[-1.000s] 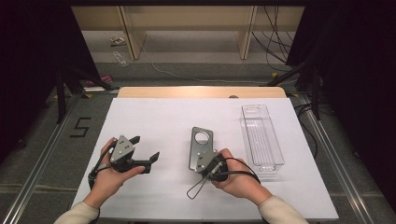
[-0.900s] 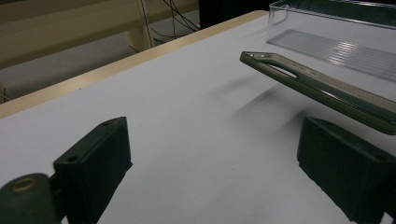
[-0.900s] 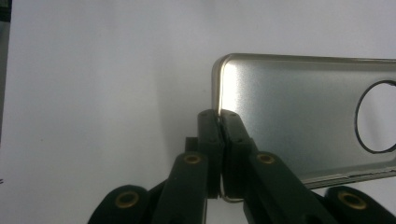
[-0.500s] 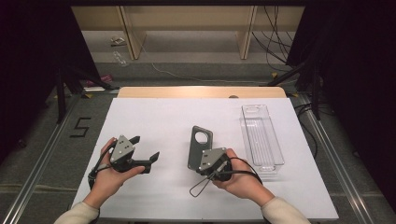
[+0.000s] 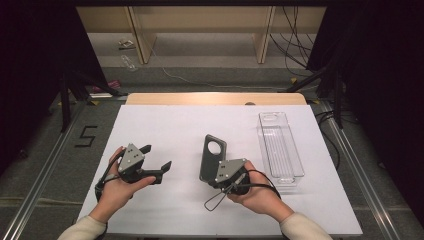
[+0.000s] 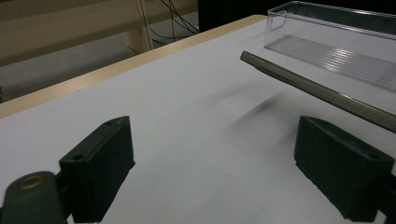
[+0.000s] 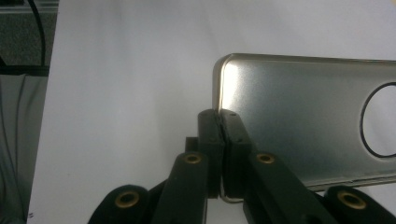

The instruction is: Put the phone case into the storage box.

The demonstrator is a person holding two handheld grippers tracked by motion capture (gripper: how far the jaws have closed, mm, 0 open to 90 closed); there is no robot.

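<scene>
Right gripper (image 5: 216, 176) has its jaws clenched on the near short edge of the phone case (image 5: 212, 155). The right gripper view shows them pinching the corner of the case (image 7: 303, 135), not its middle. In the high view the case sits mid-counter, slightly toward the right edge; the left gripper view shows its far end (image 6: 317, 91) lifted off the counter (image 5: 165, 125) with shadow under it, so it looks tilted up or fully carried.

Left gripper (image 5: 155, 160) rests toward the near left corner, jaws released and wide apart, holding nothing, aimed at the case.

Clear tray (image 5: 280, 145) lies along the right edge, well apart from the left gripper and just beside the right hand (image 5: 255, 192).

Risks, judged from this:
- Corner pinch on a thin, slick shell: likely to pivot or slip out under its own weight.
- If the tray is the target, the long case could catch the tray wall and shove the light tray off the edge.
- Left jaws closing on the free end off-line could twist the case out of the right grip.
</scene>
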